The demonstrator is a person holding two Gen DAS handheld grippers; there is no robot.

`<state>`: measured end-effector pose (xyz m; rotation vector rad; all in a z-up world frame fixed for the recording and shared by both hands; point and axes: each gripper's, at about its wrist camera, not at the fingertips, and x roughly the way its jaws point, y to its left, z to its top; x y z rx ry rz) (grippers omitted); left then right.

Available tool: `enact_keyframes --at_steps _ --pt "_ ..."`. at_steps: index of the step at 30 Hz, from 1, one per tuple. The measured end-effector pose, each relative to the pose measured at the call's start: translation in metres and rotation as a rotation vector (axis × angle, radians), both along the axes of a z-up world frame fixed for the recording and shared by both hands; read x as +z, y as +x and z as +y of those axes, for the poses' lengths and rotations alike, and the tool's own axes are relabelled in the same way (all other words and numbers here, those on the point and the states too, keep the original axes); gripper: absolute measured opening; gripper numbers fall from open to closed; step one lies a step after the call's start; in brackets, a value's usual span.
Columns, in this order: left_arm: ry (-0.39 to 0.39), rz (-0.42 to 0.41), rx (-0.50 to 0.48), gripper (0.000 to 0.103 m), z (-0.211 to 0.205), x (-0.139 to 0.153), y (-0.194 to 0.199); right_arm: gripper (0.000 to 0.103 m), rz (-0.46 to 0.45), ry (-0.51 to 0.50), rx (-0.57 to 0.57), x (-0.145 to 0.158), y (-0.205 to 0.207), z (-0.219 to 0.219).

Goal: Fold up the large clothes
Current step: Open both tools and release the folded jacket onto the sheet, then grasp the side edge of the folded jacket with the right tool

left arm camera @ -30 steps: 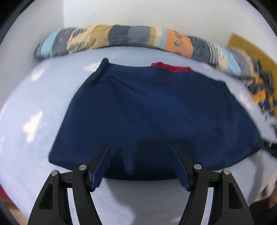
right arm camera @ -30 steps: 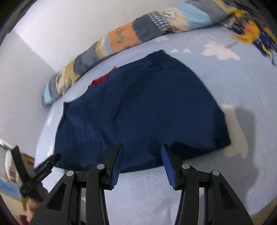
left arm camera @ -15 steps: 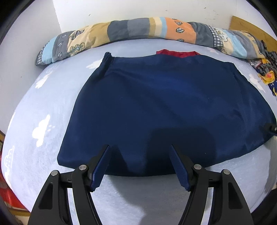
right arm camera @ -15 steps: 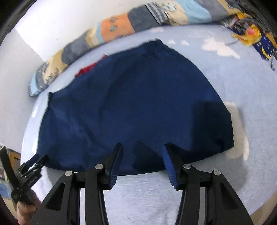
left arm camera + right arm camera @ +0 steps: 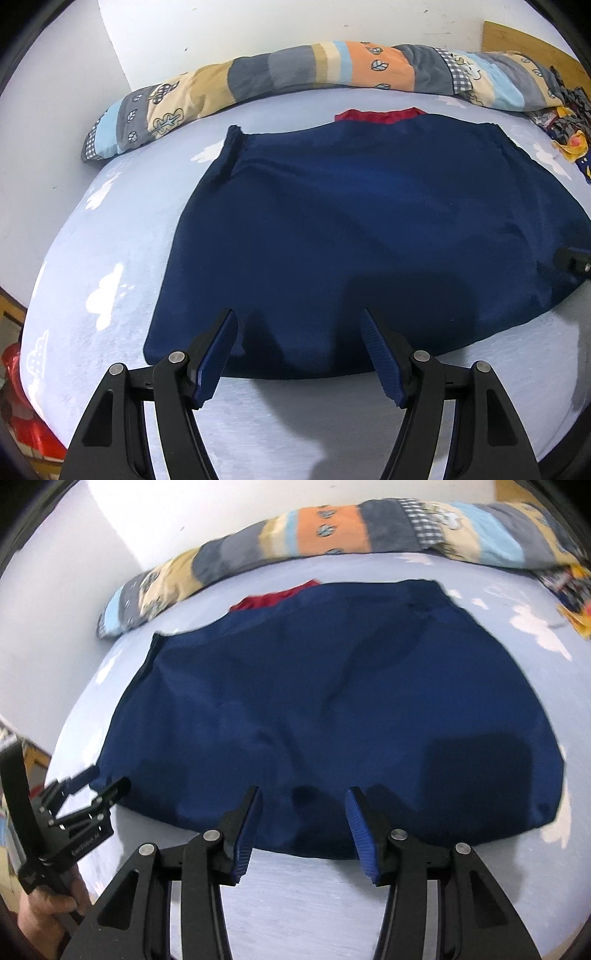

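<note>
I hold the left gripper [image 5: 299, 332] with its jaws apart and empty, poised just above the near hem of the navy garment [image 5: 369, 221]. The right gripper [image 5: 303, 808] matches it: jaws apart, nothing between them, also over the near hem. In the right wrist view the left gripper [image 5: 90, 790] appears at the garment's left corner, held by a hand [image 5: 44, 912].

The navy garment lies spread flat on the light blue bed sheet [image 5: 92, 240], near hem toward me, far edge toward the patchwork bolster [image 5: 295, 66] along the wall. A strip of red fabric [image 5: 380, 114] shows at the far edge.

My judgement: the step in hand is seizing the near hem for a fold. To do it well:
1. Place each gripper near its own corner, well apart.
2. Lower until the bottom jaw slides under all layers.
3. Close both together.
4. Lift evenly, so the fabric does not skew.
</note>
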<state>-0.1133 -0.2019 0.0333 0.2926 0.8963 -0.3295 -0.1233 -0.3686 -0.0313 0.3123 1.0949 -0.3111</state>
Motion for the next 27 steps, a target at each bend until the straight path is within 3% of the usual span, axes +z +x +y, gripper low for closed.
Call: enact_keyframes --at_steps 5,8,11,14,16,19,24,27 --pt "0.019 0.014 0.024 0.069 0.011 -0.004 0.002 0.049 0.095 -0.019 0.035 -0.023 0.015 0.013" --pt "0.023 0.03 0.038 0.069 0.017 -0.005 0.005 0.049 0.087 -0.003 0.028 -0.022 0.015 0.011" --pt "0.007 0.039 0.054 0.069 0.022 -0.003 0.008 0.048 0.016 0.033 0.003 -0.009 0.008 0.002" --pt "-0.016 0.062 0.079 0.069 0.028 -0.003 0.014 0.048 0.004 0.041 -0.075 -0.004 -0.002 -0.021" --pt "-0.037 0.091 0.103 0.072 0.032 -0.006 0.019 0.048 0.019 0.104 -0.17 -0.009 -0.014 -0.045" --pt "-0.049 0.12 0.15 0.076 0.042 -0.009 0.027 0.048 -0.047 0.217 -0.286 -0.005 -0.036 -0.079" --pt "-0.118 0.179 0.239 0.079 0.066 -0.011 0.038 0.047 -0.09 0.194 -0.451 0.01 -0.071 -0.119" --pt "-0.117 0.157 0.326 0.075 0.083 -0.007 0.042 0.05 -0.131 0.155 -0.537 0.022 -0.094 -0.133"
